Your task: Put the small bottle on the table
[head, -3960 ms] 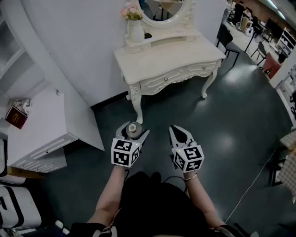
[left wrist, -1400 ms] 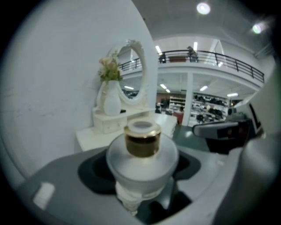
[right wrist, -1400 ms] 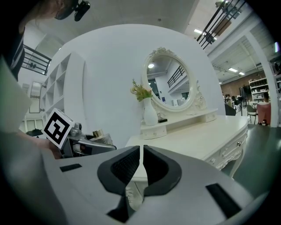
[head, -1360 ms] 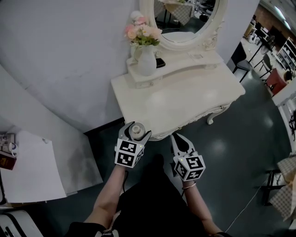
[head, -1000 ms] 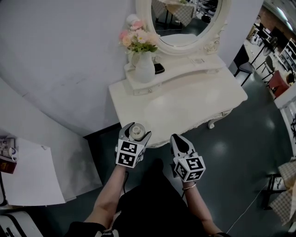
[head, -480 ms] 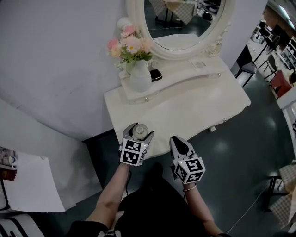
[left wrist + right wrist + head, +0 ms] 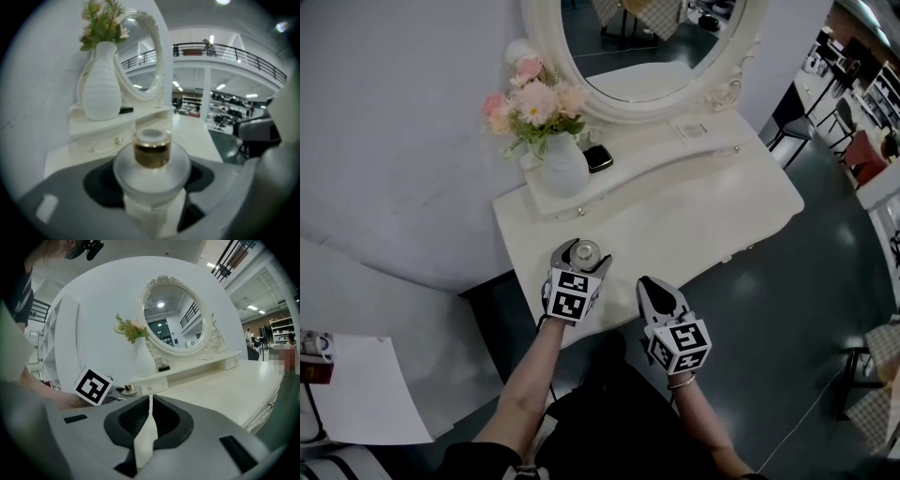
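Head view shows the left claw (image 7: 583, 253) clamped around the small bottle (image 7: 151, 154), upright between its jaws, with the tabletop (image 7: 694, 206) beneath and ahead. Just beside it, the right claw (image 7: 647, 286) has its jaws pressed together, holding nothing.

A white vase (image 7: 562, 167) of pink flowers (image 7: 530, 103) stands far left, beside an oval mirror (image 7: 647, 42). A dark object (image 7: 598, 157) lies just right of the vase.

Left gripper (image 7: 584, 256) holds the small bottle (image 7: 586, 250) over the table (image 7: 703, 211).
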`<act>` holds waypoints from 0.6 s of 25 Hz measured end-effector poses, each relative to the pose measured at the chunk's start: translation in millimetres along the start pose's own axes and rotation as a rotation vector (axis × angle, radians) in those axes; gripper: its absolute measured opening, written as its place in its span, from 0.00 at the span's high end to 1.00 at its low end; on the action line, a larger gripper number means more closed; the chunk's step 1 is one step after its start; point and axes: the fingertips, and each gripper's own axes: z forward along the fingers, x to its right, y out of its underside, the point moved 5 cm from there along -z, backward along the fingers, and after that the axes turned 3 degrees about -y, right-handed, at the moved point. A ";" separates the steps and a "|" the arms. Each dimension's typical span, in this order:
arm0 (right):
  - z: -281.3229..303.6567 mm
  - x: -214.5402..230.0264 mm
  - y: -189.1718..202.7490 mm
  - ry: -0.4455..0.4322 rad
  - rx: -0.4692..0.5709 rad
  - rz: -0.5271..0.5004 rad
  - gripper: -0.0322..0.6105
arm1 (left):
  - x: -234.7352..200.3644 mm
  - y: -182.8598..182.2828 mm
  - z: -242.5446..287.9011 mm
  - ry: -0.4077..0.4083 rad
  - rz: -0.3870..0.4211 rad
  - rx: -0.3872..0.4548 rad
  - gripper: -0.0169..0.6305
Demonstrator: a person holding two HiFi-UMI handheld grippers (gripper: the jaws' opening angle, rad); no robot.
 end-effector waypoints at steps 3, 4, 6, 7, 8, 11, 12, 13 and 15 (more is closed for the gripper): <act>0.8 7.0 0.4 0.007 -0.004 0.002 0.94 | -2.3 -4.6 13.5 0.001 0.001 -0.005 0.45; 1.2 9.3 0.5 0.009 -0.007 0.003 0.94 | -3.4 -5.8 18.3 0.000 0.000 -0.005 0.45; 1.4 13.4 0.9 0.015 -0.011 0.006 0.94 | -5.7 -8.3 27.3 -0.001 -0.003 -0.006 0.45; 1.4 15.2 1.1 0.017 -0.013 0.008 0.94 | -7.0 -9.8 31.4 -0.003 -0.004 -0.006 0.45; 1.3 16.8 1.2 0.020 -0.015 0.010 0.94 | -8.4 -11.3 35.2 -0.004 -0.005 -0.005 0.45; 0.9 21.1 2.0 0.028 -0.021 0.015 0.94 | -13.4 -13.8 47.4 -0.014 0.003 -0.003 0.45; 0.9 22.7 2.3 0.031 -0.023 0.015 0.94 | -14.1 -14.5 51.0 -0.016 0.006 -0.006 0.45; 0.9 24.3 2.7 0.034 -0.025 0.014 0.94 | -13.9 -16.0 54.0 -0.015 0.009 -0.011 0.45; 0.9 26.5 3.1 0.038 -0.028 0.012 0.94 | -12.7 -18.7 59.5 -0.009 0.011 -0.014 0.45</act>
